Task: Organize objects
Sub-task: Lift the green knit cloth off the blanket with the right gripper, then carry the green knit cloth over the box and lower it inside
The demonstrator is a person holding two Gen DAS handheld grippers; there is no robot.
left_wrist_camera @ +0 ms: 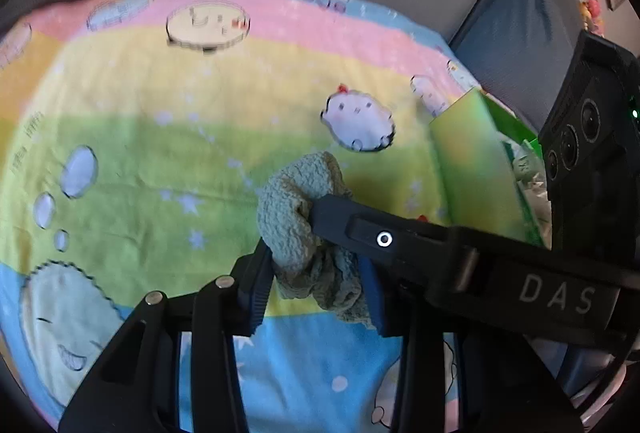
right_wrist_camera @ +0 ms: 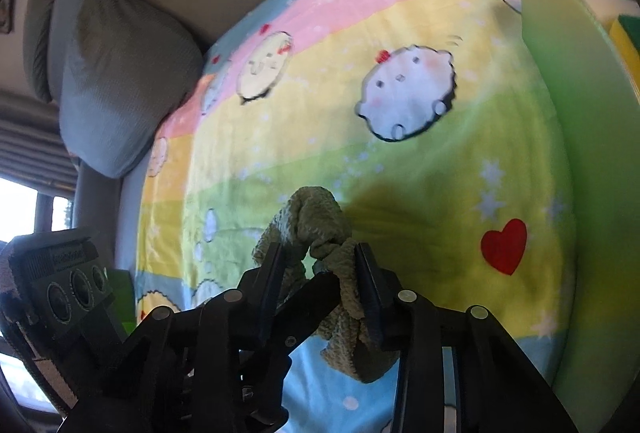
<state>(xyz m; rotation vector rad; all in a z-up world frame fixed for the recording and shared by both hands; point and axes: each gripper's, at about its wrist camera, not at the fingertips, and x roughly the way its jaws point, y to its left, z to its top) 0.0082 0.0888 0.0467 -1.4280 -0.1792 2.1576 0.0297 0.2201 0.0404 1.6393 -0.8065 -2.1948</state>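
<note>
Both claws pinch one green fuzzy cloth above the cartoon-printed blanket: the left claw low on it, the right claw alongside (green box nearby).

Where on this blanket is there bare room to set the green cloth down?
The blanket lies bare from the grey pillow across to the green box. It is crowded only near that box, where the left gripper and right gripper both pinch the green cloth.
</note>
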